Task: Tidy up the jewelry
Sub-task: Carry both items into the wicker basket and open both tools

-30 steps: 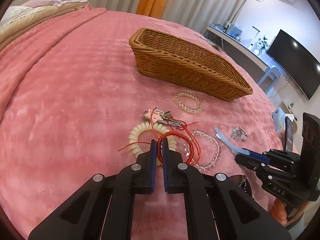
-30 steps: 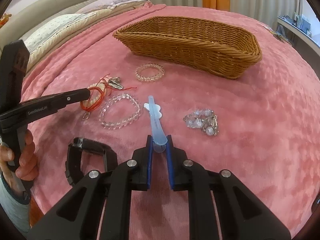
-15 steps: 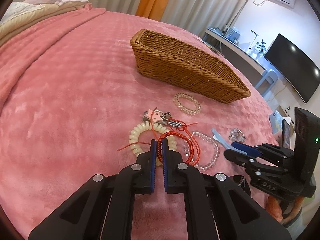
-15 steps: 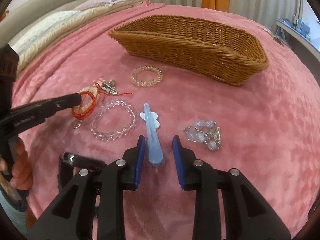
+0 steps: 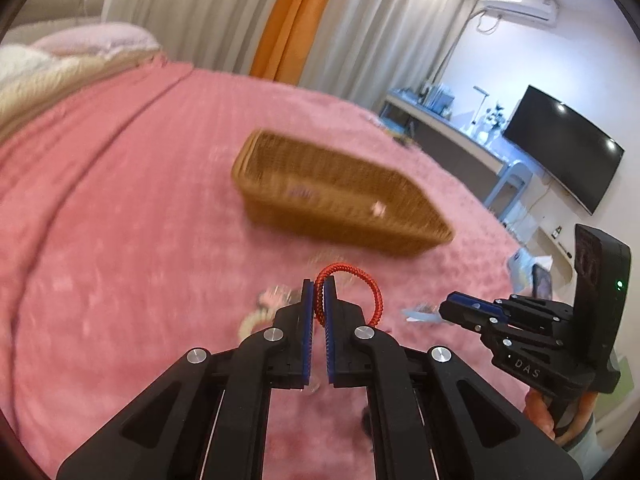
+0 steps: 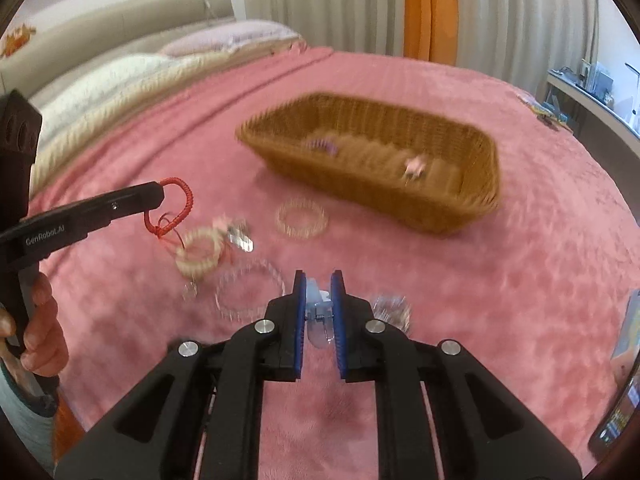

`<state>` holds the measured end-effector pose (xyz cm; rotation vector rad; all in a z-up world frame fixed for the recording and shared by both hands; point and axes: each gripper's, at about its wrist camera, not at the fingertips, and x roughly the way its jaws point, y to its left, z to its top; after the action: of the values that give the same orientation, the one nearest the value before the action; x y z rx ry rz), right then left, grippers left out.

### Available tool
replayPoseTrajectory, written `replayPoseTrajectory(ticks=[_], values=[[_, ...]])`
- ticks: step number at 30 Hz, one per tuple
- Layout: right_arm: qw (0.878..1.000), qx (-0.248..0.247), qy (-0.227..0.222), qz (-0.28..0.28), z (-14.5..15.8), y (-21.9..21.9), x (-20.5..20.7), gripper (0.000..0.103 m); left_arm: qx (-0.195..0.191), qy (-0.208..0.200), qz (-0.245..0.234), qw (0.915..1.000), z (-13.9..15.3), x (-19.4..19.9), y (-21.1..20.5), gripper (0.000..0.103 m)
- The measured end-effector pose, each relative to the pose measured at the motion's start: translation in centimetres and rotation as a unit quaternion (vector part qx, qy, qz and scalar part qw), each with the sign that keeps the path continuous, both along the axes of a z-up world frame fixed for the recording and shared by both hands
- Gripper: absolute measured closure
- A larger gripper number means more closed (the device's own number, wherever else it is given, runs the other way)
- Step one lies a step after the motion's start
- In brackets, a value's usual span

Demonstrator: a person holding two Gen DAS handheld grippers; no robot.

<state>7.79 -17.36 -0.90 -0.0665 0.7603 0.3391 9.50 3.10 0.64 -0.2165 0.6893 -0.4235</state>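
Pink plush bedspread covers the bed, curtains behind. Left claw is pinched tight on a red coiled cord bracelet, lifted clear of the bed; right claw is clamped on a pale blue hair clip, its long axis running along the fingers. Ahead of both lies the wicker basket, its length set crosswise to the right claw, with what look like two small pieces blurred inside. Right claw seems nearer it. Beaded bracelets lie on the bed between.
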Motion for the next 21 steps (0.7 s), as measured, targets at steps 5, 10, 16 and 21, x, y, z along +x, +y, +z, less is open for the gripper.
replayPoseTrajectory(ticks=[5, 10, 16, 21], values=[[0.999, 0.025, -0.03, -0.01, 3.5, -1.2, 1.7, 0.092, 0.004, -0.038, -0.009, 0.9992, 3.8, 1.9, -1.5, 0.1], [0.997, 0.042, -0.051, -0.032, 5.6, -2.5, 5.8, 0.093, 0.01, -0.056, -0.009, 0.9983, 6.0, 5.9, -3.2, 0.1], [0.996, 0.057, -0.046, -0.054, 5.7, -3.2, 12.3, 0.093, 0.0, -0.052, 0.0, 0.9986, 6.1, 12.2, -4.5, 0.1], [0.995, 0.071, -0.016, -0.068, 3.4, -3.8, 17.3, 0.093, 0.018, -0.015, 0.019, 0.9996, 3.1, 18.0, -5.8, 0.1]])
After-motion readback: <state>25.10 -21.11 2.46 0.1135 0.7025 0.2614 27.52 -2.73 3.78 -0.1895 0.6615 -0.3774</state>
